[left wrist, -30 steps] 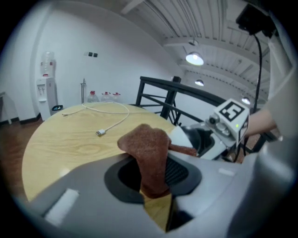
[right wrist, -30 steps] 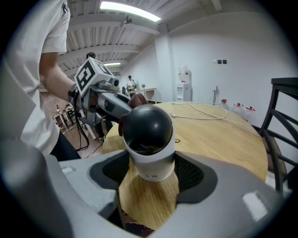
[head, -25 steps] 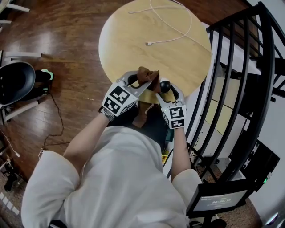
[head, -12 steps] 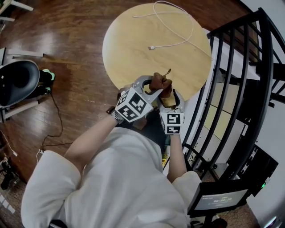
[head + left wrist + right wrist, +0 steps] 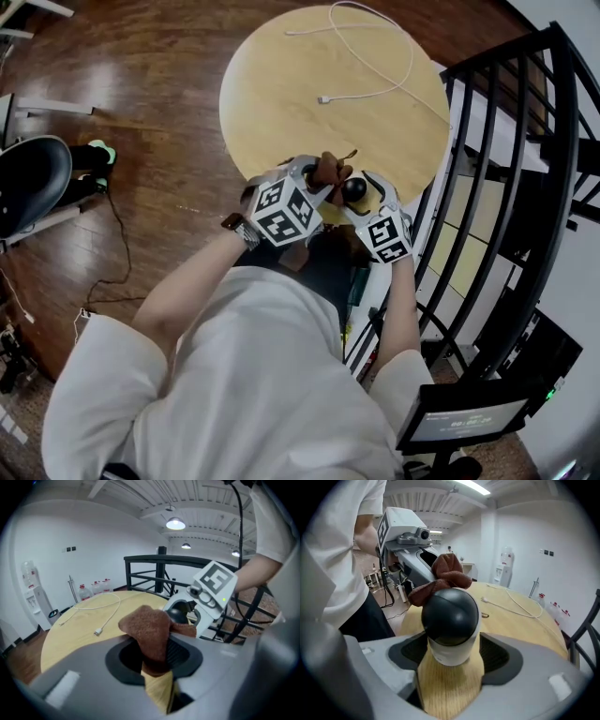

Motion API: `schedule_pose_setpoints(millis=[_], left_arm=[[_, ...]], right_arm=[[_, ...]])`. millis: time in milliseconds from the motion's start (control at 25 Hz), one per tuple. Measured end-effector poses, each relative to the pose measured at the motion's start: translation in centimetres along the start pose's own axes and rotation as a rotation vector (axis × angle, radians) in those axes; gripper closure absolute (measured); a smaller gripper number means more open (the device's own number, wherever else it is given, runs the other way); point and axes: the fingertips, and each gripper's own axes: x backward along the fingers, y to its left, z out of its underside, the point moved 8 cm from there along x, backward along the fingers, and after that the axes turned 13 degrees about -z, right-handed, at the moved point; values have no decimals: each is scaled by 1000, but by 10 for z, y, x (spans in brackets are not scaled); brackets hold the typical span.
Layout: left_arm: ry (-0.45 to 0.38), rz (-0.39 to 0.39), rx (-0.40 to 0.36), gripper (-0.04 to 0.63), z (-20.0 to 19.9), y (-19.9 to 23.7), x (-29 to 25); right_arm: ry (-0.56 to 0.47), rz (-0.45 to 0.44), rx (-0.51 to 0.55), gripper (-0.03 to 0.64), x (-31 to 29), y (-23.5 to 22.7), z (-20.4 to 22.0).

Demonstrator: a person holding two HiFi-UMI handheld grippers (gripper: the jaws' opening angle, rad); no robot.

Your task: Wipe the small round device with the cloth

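Left tongs (image 5: 157, 657) are clamped on the brown cloth (image 5: 147, 627), whose bunched loose end is right up against the small round device (image 5: 451, 613). Right tongs (image 5: 451, 656) hold that device by its white base, black dome up, and their jaws have just been easing wider. In the head view it's all mid-frame over the near edge of the round table (image 5: 281, 84), with a white cable (image 5: 324, 98) lying further up.

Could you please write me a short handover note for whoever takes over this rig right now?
The left claw is shut on the brown cloth.
The right claw grips the small round device by its white base; its jaws have just been opening slightly.
Both are over the round table at its near edge, cloth touching the device's dark dome.
Done: both picked up. Left: finish wiping the dome.
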Motion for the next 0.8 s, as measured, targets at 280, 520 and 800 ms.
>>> schedule_pose_setpoints(millis=[280,520,800], left_arm=[[120,77,51,495,16,3,-17],[198,77,17,495,32,1,-38],[158,13,267,492,16,18,-8]], right_arm=[[-52,-34,-35,270,-10,0,-3],[-73,10,-57,270,-14,5,-1],[-74,82,-104,270,-15,7,1]])
